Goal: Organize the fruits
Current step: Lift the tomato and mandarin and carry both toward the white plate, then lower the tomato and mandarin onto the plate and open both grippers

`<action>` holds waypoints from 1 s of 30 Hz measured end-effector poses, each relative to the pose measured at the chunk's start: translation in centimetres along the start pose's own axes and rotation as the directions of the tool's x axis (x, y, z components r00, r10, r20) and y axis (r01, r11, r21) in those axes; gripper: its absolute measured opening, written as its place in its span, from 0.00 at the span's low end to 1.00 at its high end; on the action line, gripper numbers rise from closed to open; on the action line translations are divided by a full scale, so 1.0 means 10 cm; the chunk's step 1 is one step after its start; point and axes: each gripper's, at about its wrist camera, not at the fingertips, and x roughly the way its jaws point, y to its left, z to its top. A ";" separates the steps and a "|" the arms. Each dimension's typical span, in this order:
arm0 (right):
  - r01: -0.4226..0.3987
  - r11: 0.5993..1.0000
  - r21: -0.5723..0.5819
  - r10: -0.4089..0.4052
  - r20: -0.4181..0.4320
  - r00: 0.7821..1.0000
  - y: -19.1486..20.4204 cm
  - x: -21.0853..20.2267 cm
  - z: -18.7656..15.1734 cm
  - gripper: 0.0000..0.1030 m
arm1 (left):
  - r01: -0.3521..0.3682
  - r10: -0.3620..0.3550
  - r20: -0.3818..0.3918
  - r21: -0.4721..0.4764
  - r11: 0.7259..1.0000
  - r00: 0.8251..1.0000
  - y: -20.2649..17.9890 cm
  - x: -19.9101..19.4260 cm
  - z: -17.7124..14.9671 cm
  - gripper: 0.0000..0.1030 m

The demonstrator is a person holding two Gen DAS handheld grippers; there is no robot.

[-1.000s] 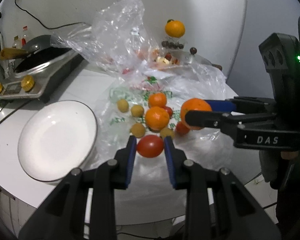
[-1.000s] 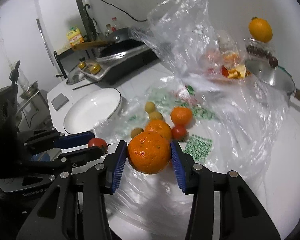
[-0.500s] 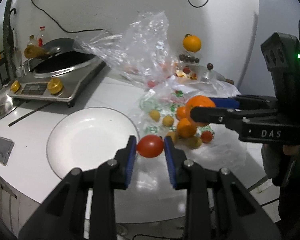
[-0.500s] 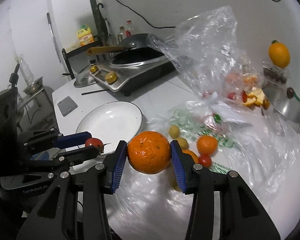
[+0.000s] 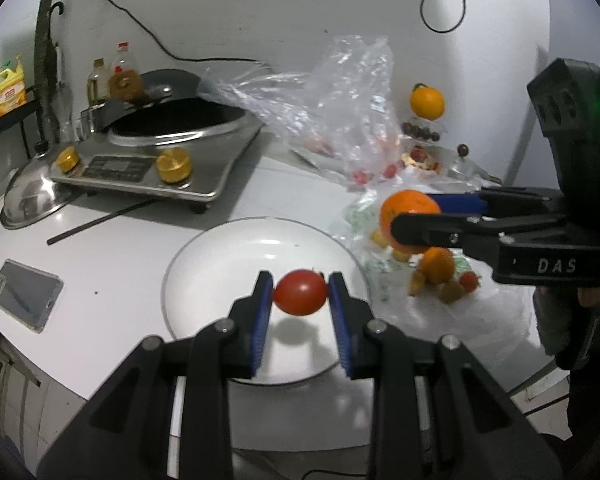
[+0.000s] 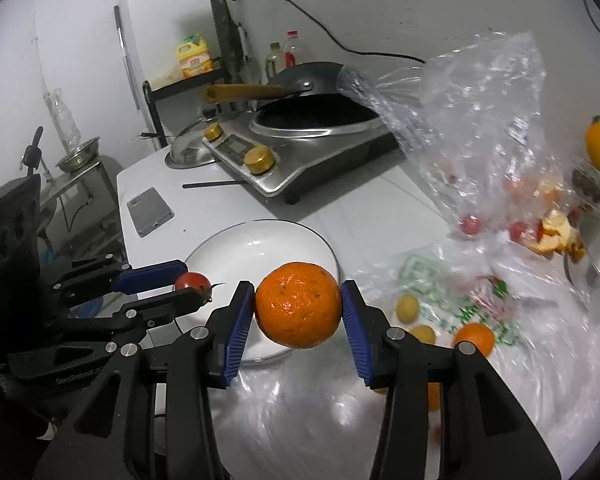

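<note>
Left hand-held gripper [image 5: 300, 296]: black rigid frame, 2 fingers faced with blue ribbed pads, clamped on a small red tomato [image 5: 300, 293]. The tomato is smooth, glossy and slightly oval; it hangs above the near half of the white plate [image 5: 220, 256] and casts a shadow onto it. In the right wrist view the same gripper [image 6: 188, 286] enters from the left edge with the tomato [image 6: 192, 281] pinched at its tips.

Right hand-held gripper [image 6: 298, 306]: same construction, closed on a round orange [image 6: 298, 305] with a dimpled, matte peel. The orange is held in the air just beside the plate's [image 6: 260, 240] right rim, over crinkled clear plastic. In the left wrist view this gripper [image 5: 414, 216] reaches in from the right with the orange [image 5: 408, 210] at its tips.

The plate is round, shallow, glazed, and lies flat on the white surface [image 5: 112, 264].

Right of the plate, a transparent plastic bag [image 5: 340, 120] with green print lies crumpled. Loose fruit [image 5: 440, 272] rests on it: 1 further orange, small yellowish fruits, and 1 small red fruit.

Behind the plate stands a stainless-steel induction cooker [image 5: 160, 152] with 2 gold knobs and a dark wok. A domed metal lid [image 5: 32, 200] and a flat grey phone [image 5: 24, 294] lie at the left.
</note>
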 end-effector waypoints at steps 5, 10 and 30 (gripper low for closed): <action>-0.017 1.000 -0.022 0.017 -0.015 1.000 0.13 0.19 0.12 0.46 | -0.028 0.028 0.001 -0.006 1.000 1.000 0.20 0.05 -0.01 0.29; -0.028 0.999 -0.035 0.026 -0.042 0.999 0.21 0.40 0.18 0.46 | -0.044 0.044 -0.009 -0.020 0.999 0.999 0.36 0.17 -0.02 0.29; -0.071 0.997 0.016 0.072 -0.126 0.989 0.20 1.35 0.43 0.46 | -0.097 0.098 -0.046 0.015 0.995 0.994 0.68 0.61 -0.01 0.29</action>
